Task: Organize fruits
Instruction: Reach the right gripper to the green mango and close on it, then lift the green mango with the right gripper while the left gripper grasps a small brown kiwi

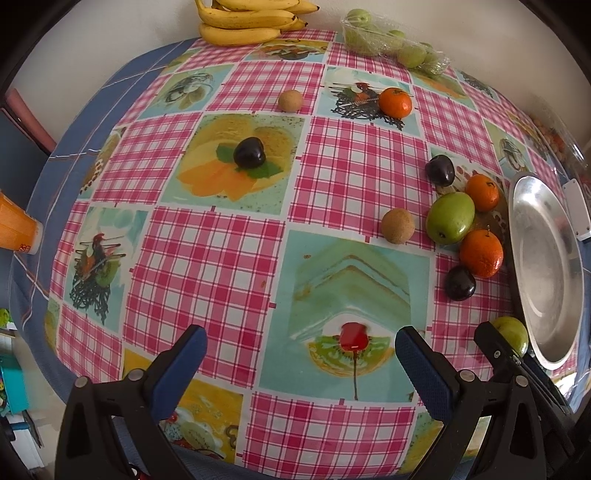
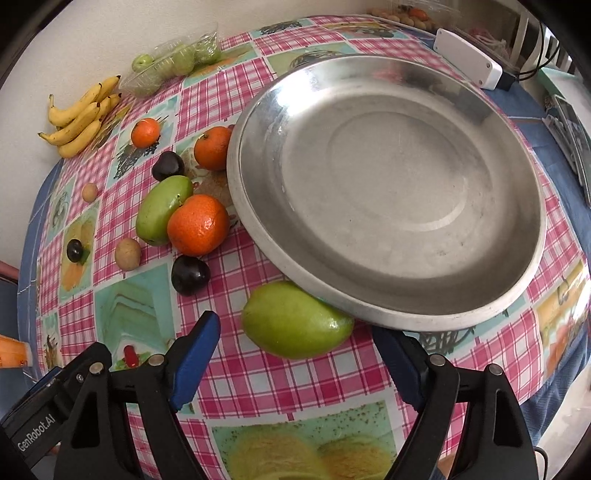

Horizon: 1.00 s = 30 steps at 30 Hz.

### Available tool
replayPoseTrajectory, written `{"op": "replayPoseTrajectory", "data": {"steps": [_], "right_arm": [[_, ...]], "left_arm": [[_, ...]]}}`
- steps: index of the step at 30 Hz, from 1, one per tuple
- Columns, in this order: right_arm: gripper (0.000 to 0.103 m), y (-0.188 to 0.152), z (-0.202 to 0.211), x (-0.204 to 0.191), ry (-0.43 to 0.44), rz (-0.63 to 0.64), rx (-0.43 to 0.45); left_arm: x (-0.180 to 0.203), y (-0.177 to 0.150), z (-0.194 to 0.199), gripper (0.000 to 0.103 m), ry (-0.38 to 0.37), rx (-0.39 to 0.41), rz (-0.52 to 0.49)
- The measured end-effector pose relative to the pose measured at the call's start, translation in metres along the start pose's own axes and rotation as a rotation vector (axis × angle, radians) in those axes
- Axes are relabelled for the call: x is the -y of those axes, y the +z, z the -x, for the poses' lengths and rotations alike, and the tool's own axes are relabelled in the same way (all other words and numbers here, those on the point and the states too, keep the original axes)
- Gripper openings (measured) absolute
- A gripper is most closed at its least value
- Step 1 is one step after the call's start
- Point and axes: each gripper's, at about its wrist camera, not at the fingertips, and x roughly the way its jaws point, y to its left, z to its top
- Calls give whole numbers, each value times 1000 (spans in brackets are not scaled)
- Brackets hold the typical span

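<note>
A green mango (image 2: 295, 321) lies on the checked tablecloth against the near rim of a wide metal plate (image 2: 388, 177). My right gripper (image 2: 295, 325) is open and straddles the mango, with a gap at each pad. Left of the plate lie a second green mango (image 2: 162, 210), three oranges (image 2: 197, 225), three dark plums (image 2: 190, 275) and two small brown fruits (image 2: 127, 254). My left gripper (image 1: 301, 332) stands open above bare cloth, holding nothing. In the left wrist view the fruit cluster (image 1: 450, 218) and the plate (image 1: 543, 266) are on the right.
Bananas (image 1: 247, 18) and a clear bag of green fruit (image 1: 391, 40) lie at the table's far edge by the wall. A white box (image 2: 467, 62) sits behind the plate. An orange cup (image 1: 16, 225) is at the left edge.
</note>
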Motion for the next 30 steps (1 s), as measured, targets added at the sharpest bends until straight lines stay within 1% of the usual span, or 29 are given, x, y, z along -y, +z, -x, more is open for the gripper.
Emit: {"op": "replayPoseTrajectory", "data": {"steps": [1, 2, 3, 4, 10, 15, 21, 24, 27, 30], "right_arm": [[78, 0, 0, 0, -6, 3, 6], [69, 0, 1, 1, -15, 7, 15], [65, 1, 0, -1, -17, 6, 18], [58, 2, 1, -1, -9, 6, 23], [58, 1, 2, 3, 23, -8, 29], [58, -2, 5, 2, 57, -5, 27], [58, -6, 22, -4, 116, 16, 64], [58, -4, 31, -7, 145, 28, 85], [58, 1, 37, -11, 148, 50, 102], [58, 8, 39, -16, 141, 75, 109]], "left_arm": [[0, 0, 0, 103, -4, -1, -1], [0, 0, 0, 103, -6, -1, 0], [0, 0, -1, 103, -12, -2, -2], [1, 0, -1, 103, -15, -2, -2], [-1, 0, 0, 103, -22, -1, 11], [-5, 0, 1, 103, -49, -2, 23], [-6, 2, 5, 102, -68, 16, 39], [-10, 7, 10, 102, -95, 31, 62], [-16, 12, 13, 102, -108, 42, 76], [-22, 21, 10, 102, -99, 40, 102]]}}
